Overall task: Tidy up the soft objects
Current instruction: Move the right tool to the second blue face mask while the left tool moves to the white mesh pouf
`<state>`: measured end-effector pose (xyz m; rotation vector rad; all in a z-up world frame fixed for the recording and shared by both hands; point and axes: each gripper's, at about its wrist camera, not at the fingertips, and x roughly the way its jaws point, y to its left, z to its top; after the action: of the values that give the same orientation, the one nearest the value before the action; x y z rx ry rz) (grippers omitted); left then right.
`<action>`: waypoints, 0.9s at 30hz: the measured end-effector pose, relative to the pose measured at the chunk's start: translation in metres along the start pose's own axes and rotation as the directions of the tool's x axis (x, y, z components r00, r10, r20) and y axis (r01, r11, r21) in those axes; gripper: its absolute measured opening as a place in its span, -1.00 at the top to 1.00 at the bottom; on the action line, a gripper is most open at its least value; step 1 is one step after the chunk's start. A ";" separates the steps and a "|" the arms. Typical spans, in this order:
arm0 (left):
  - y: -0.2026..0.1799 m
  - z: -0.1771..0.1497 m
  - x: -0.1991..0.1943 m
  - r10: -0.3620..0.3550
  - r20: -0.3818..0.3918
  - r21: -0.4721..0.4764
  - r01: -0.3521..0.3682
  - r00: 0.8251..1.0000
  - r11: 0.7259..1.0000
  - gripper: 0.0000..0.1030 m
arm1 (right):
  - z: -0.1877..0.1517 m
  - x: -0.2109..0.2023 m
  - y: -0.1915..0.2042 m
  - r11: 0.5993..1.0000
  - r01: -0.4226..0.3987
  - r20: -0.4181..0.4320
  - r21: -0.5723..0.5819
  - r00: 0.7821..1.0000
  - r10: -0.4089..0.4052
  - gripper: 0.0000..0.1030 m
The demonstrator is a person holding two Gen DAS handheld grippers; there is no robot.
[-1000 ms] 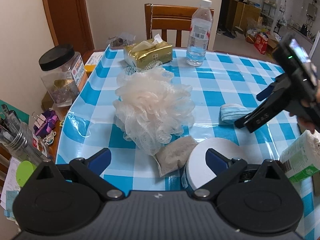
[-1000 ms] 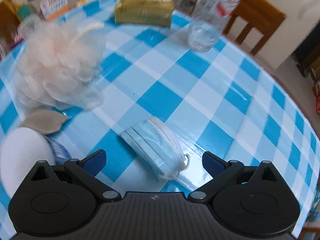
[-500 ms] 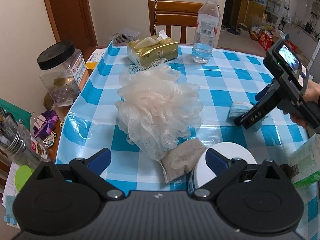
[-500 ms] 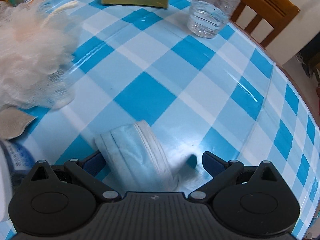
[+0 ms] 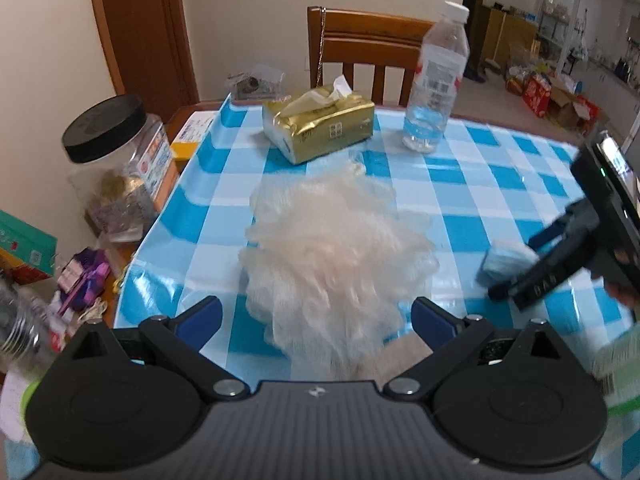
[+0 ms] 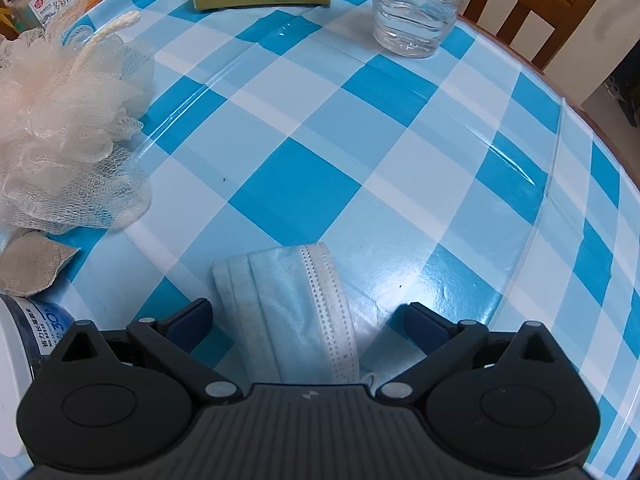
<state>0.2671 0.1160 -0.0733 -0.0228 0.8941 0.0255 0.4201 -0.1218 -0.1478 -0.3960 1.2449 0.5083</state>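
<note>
A pale peach mesh bath pouf lies on the blue checked tablecloth. My left gripper is open, its fingers on either side of the pouf's near end. A folded light blue face mask lies flat between the open fingers of my right gripper. In the left wrist view the right gripper reaches in from the right, straddling the mask. A beige fabric pad sits beside the pouf.
A gold tissue pack and a water bottle stand at the far side, before a wooden chair. A black-lidded jar and clutter sit off the left edge. A white round container is near the right gripper.
My left gripper moved forward until the pouf's near end came between its fingers. My right gripper advanced until the mask lay between its fingers. Both stayed open.
</note>
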 end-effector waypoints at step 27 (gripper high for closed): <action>0.020 0.022 0.092 -0.131 -0.080 -0.082 0.124 0.988 0.989 -0.95 | -0.003 -0.002 0.000 1.000 0.003 0.029 -0.006 1.000 -0.003 -1.00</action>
<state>0.3410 0.1380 -0.1316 -0.1535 0.9754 -0.0609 0.4170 -0.1239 -0.1466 -0.3941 1.2148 0.5141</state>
